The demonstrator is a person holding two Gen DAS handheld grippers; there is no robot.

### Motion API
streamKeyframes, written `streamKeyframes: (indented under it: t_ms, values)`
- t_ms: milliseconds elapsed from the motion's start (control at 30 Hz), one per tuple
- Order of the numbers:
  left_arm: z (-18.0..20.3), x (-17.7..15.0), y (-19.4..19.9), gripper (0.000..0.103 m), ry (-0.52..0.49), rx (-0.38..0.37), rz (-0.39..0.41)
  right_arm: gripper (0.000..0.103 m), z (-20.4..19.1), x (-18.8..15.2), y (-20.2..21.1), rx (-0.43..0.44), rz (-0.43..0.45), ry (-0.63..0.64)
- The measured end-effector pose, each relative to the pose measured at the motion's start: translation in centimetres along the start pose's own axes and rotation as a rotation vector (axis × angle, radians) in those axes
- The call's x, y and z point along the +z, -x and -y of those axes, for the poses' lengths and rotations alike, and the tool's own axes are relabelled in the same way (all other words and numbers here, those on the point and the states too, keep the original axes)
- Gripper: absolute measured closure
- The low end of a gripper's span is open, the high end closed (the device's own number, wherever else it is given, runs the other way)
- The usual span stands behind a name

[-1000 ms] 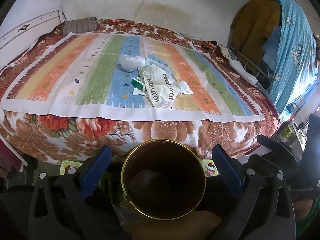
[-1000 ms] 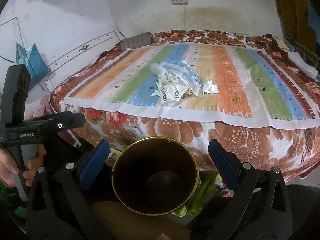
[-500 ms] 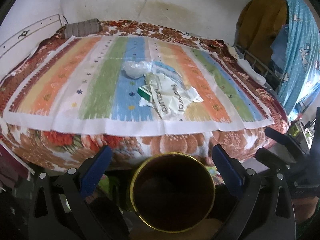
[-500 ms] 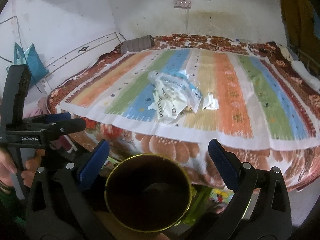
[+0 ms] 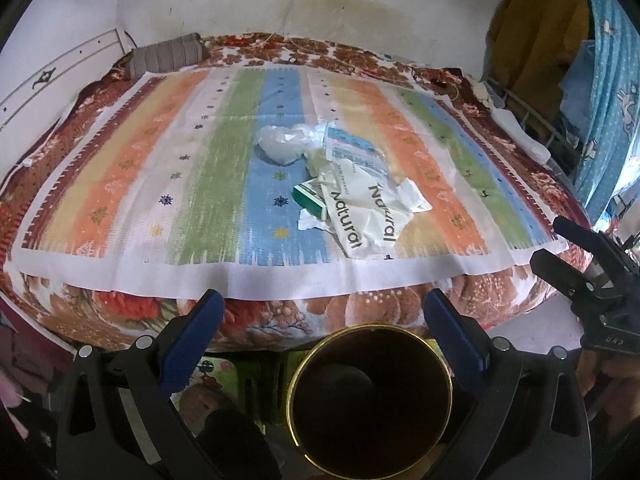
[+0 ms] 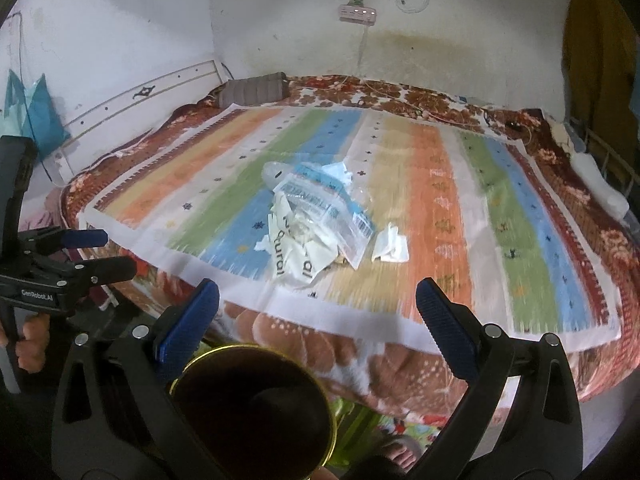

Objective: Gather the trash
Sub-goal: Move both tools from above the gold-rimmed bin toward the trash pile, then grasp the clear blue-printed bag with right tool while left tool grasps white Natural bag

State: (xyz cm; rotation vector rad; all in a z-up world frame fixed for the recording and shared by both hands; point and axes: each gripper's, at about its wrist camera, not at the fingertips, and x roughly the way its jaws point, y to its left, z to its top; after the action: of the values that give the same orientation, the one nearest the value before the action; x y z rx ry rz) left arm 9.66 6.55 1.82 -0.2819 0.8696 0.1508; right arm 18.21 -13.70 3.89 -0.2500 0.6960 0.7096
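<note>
A pile of trash lies mid-bed on the striped sheet: a white "Natural" bag (image 5: pixel 362 216), a green box (image 5: pixel 310 199), a clear crumpled plastic bag (image 5: pixel 282 145), a blue-printed wrapper (image 5: pixel 352 152) and a white paper scrap (image 6: pixel 390 246). The pile also shows in the right wrist view (image 6: pixel 312 224). A dark bin with a gold rim (image 5: pixel 370 400) stands on the floor in front of the bed, seen also in the right wrist view (image 6: pixel 252 412). My left gripper (image 5: pixel 320 320) and right gripper (image 6: pixel 318 308) are both open and empty, above the bin, short of the bed edge.
The bed (image 5: pixel 280 312) has a floral cover; a grey pillow (image 5: pixel 168 56) lies at its far left corner. Blue cloth (image 5: pixel 604 92) hangs at the right. A power strip (image 6: pixel 357 14) is on the back wall. A colourful floor mat (image 6: pixel 360 420) lies under the bin.
Both grippers have risen and moved toward the bed; the bin has dropped lower in both views and the trash pile looks nearer. Both grippers stay open.
</note>
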Motion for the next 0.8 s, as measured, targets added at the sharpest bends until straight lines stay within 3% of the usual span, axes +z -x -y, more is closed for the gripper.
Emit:
streamKeyframes:
  t_ms: [233,400,633,800]
  values:
    - [-1.1,1.9,-2.1,0.006,0.004,0.037,-0.029,0.009,-0.2,2.7,-2.0,0.03,-0.013,-0.009]
    - [-1.9,2.2,-5.0,0.006,0.069,0.031,-0.11,0.009,0.1,5.8,-4.5,0.018,-0.013,-0.027]
    - [-1.3,2.2,-6.6,0.006,0.121,0.009,-0.095,0.009,0.6,8.4,-9.0,0.063,-0.081,-0.06]
    - [-1.0,1.4,-7.7,0.006,0.242,0.005,-0.025,0.009,0.4,10.1,-11.4,0.092,-0.107,-0.09]
